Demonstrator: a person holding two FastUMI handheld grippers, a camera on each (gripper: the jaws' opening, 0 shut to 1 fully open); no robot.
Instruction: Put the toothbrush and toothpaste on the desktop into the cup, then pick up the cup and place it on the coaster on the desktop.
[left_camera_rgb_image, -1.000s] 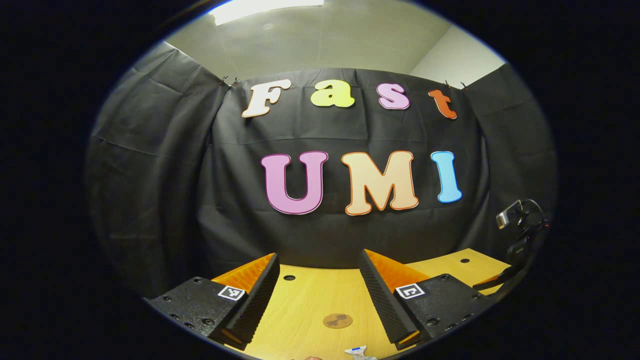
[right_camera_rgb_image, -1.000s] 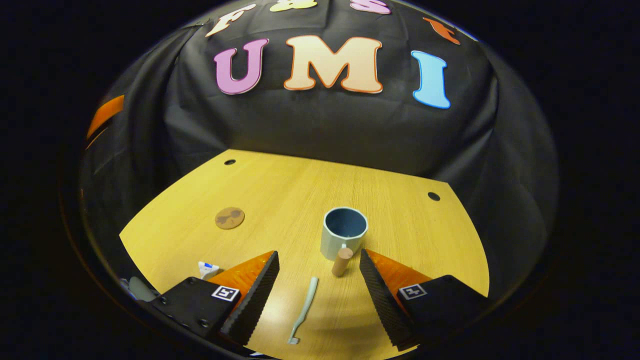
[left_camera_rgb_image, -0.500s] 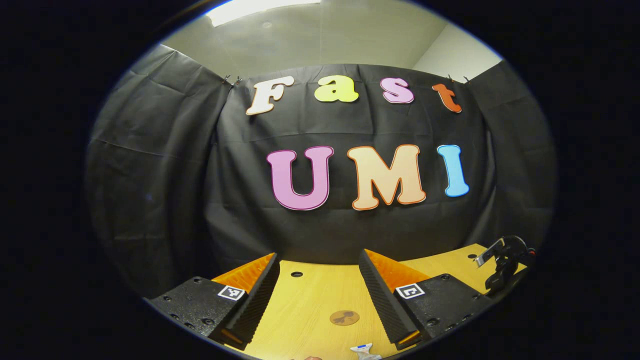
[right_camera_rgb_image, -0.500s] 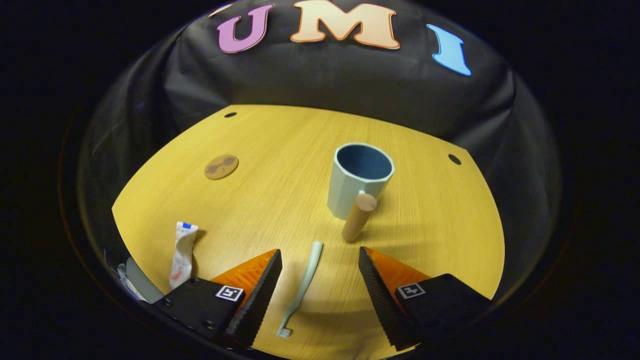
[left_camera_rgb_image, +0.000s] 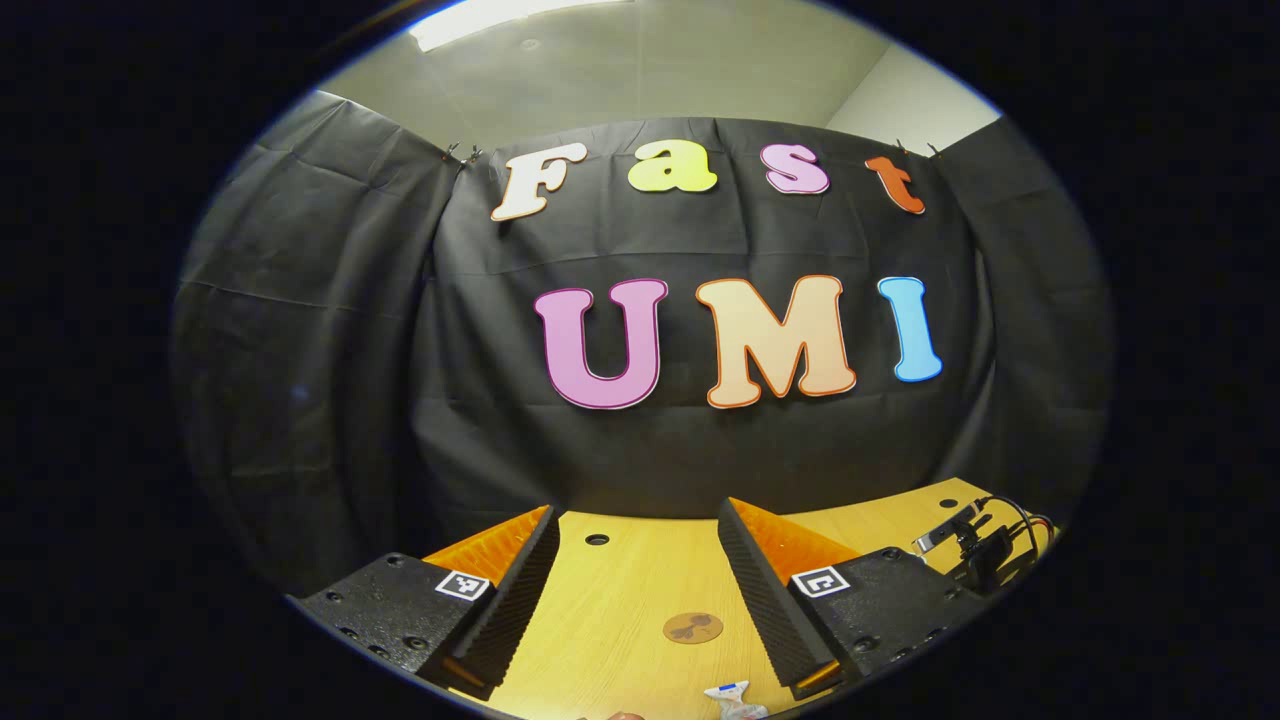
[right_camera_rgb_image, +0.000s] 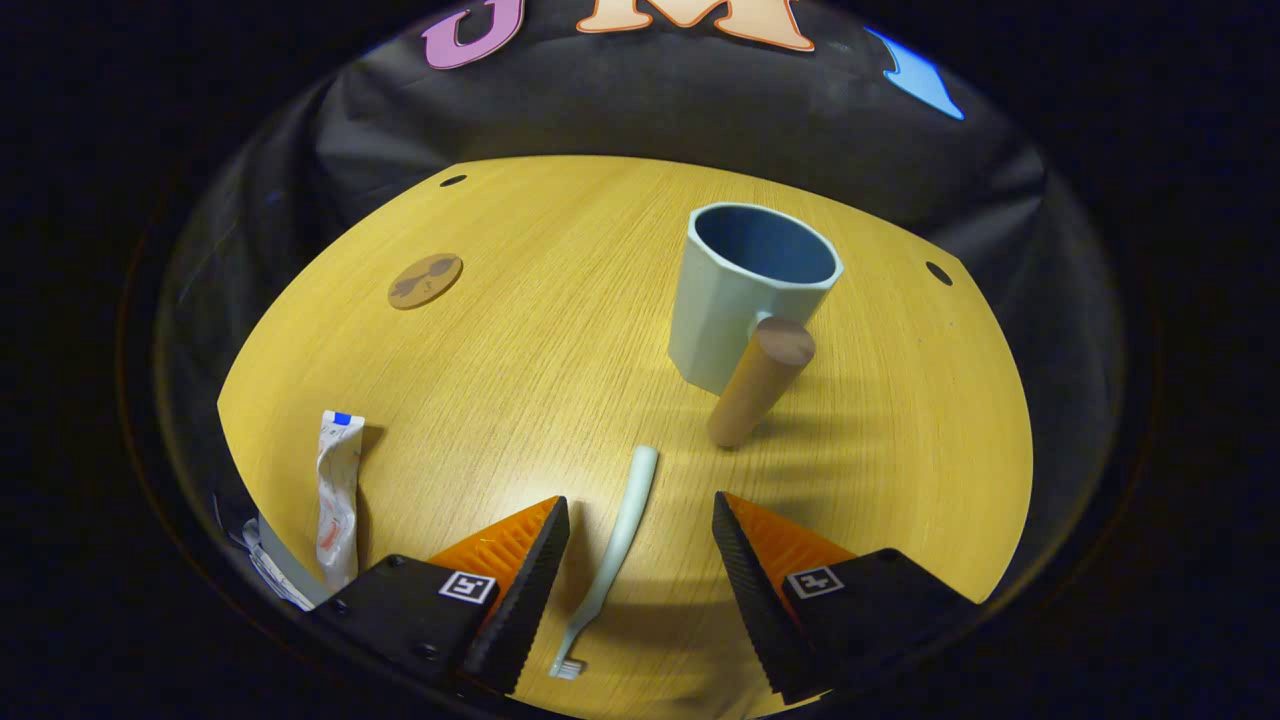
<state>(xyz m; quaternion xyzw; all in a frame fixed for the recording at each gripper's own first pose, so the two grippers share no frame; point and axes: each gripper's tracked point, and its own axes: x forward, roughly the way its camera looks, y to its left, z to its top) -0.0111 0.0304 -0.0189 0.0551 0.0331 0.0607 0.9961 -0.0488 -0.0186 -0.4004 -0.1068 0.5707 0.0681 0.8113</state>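
In the right gripper view a pale mint toothbrush (right_camera_rgb_image: 612, 556) lies flat on the wooden desktop (right_camera_rgb_image: 520, 330), between the fingers of my open right gripper (right_camera_rgb_image: 636, 520), which hangs just above it. Beyond stands a pale blue cup (right_camera_rgb_image: 738, 295) with a wooden handle (right_camera_rgb_image: 758, 382). A crumpled white toothpaste tube (right_camera_rgb_image: 336, 493) lies at the left edge. The round brown coaster (right_camera_rgb_image: 426, 281) sits far left. In the left gripper view my left gripper (left_camera_rgb_image: 636, 535) is open and high, with the coaster (left_camera_rgb_image: 692, 628) and the toothpaste tube's end (left_camera_rgb_image: 730, 697) below it.
Black cloth walls close the desk at the back and sides. Small dark holes (right_camera_rgb_image: 938, 273) mark the desktop's far corners. The other gripper's camera and cable (left_camera_rgb_image: 975, 545) show at the right edge of the left gripper view.
My right gripper has come down and forward over the toothbrush, so cup and brush look larger. The left gripper tilted slightly; the other gripper sank lower at its right edge.
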